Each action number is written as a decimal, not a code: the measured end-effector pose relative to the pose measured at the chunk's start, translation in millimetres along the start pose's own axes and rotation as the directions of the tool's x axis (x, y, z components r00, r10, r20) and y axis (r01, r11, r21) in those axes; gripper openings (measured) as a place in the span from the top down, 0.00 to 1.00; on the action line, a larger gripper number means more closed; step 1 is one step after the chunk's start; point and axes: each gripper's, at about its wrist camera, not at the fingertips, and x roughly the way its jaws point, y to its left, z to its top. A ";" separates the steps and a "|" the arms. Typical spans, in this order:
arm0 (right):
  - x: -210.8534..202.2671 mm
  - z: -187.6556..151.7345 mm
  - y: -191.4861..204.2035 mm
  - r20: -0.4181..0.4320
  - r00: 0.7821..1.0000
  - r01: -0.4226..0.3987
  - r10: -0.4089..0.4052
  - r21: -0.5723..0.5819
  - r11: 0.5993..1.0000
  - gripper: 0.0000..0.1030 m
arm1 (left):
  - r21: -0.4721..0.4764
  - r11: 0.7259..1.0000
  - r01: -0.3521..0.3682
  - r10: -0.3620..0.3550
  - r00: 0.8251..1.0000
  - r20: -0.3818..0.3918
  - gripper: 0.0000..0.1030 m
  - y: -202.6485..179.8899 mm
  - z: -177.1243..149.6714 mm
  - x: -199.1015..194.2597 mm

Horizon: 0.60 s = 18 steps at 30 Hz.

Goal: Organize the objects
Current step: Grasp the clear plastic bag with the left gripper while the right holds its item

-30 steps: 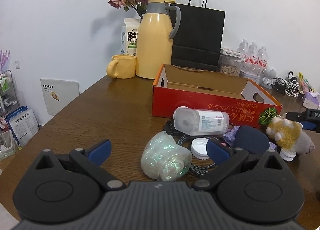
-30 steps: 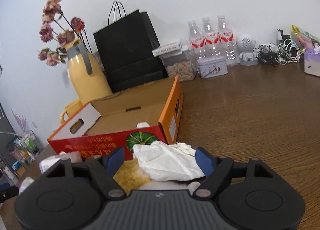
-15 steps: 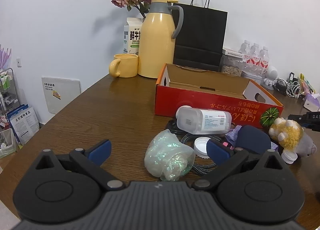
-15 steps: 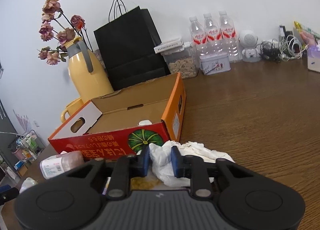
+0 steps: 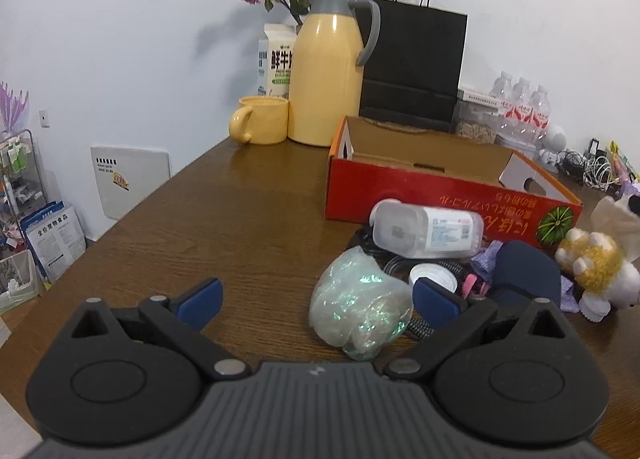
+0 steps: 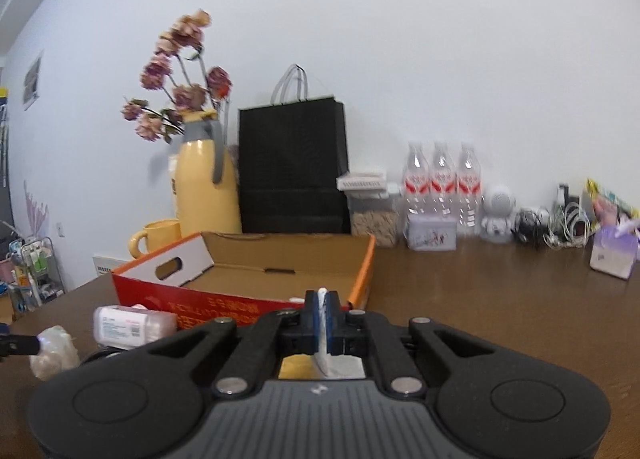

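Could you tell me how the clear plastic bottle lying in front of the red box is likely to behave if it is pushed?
The clear plastic bottle lies on its side, so it may roll. It looks capless and empty, hence probably light. It rests partly on a braided cable, which could make it rock.

Even, soft indoor light, faint wall shadows, fisheye-bent dark corners, slight motion blur in right view.

- The white cloth (image 6: 334, 363) is being hidden almost wholly by the right gripper (image 6: 322, 309).
- The plush toy (image 5: 600, 265) is being covered partly by white cloth at the frame's right edge.
- The cable (image 5: 416, 325) is being hidden under the glittery bag (image 5: 360, 311).
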 end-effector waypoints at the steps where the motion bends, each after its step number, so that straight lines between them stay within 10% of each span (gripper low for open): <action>1: -1.8 0.4 2.6 0.003 1.000 -0.007 0.007 -0.003 1.000 0.98 | 0.000 1.000 0.002 -0.002 1.000 -0.006 0.00 0.0 -0.3 2.5; 9: -4.8 0.9 16.5 0.007 1.000 -0.029 0.029 -0.005 1.000 0.98 | 0.013 0.999 0.046 -0.045 0.999 -0.027 0.00 -6.4 3.9 28.0; 11: -5.5 0.5 18.9 0.005 0.999 -0.034 0.034 -0.007 0.999 0.98 | 0.013 0.998 0.062 -0.062 0.998 -0.031 0.12 -7.9 2.7 32.2; 13: -6.1 0.7 21.0 0.006 0.999 -0.035 0.035 -0.011 0.999 0.98 | 0.002 0.994 0.113 -0.113 0.992 -0.053 0.55 -6.3 1.4 34.4; 18: -6.9 3.8 25.2 0.013 0.999 -0.041 0.041 -0.022 0.999 0.98 | -0.004 0.991 0.133 -0.133 0.991 -0.006 0.56 -2.5 7.8 24.4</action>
